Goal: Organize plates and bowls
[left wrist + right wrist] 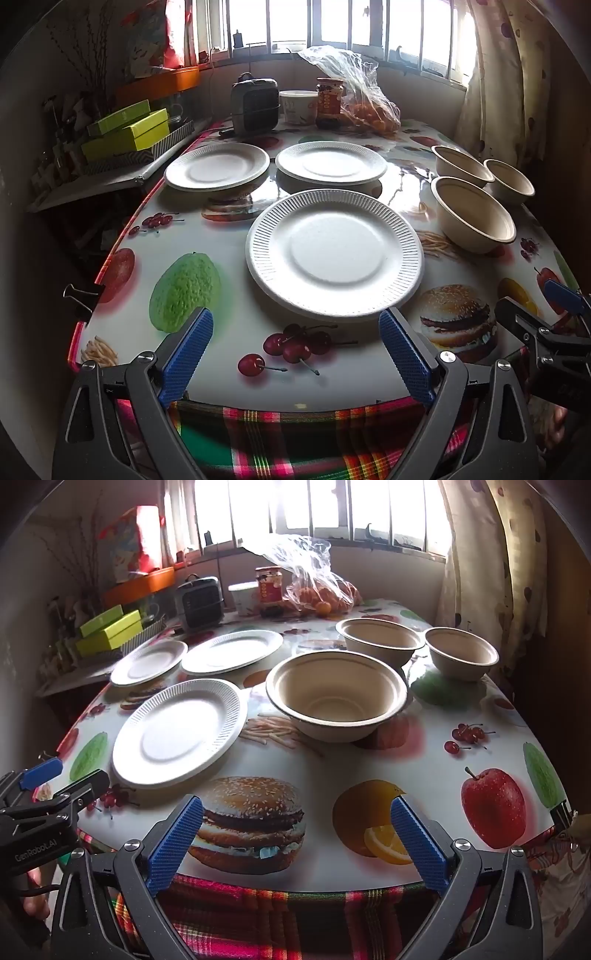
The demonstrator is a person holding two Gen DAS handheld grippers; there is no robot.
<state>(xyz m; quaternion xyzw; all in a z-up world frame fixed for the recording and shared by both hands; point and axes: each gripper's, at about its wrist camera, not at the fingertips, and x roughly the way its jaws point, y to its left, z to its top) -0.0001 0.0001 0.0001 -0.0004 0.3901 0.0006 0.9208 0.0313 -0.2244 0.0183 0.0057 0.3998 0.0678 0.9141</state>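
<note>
Plates and bowls lie before me on the table (221,266), which wears an oilcloth printed with fruit and burgers. My left claw (295,334) hangs over the near edge with its blue pads (186,354) wide apart and nothing between them; the nearest paper plate (334,254) lies just ahead of the tips. Two more paper plates, the left one (218,171) and the right one (330,162), lie side by side farther back, apart from each other. My right claw (297,821) is also spread wide and empty, above the printed burger. Ahead of it sits the nearest paper bowl (336,698), upright, just beside the near plate. Behind it stand a second bowl (380,640) and a third bowl (461,653), a little apart. At the far end I see a jar (328,103), a plastic bag of oranges (365,99) and a small dark heater (255,107).
</note>
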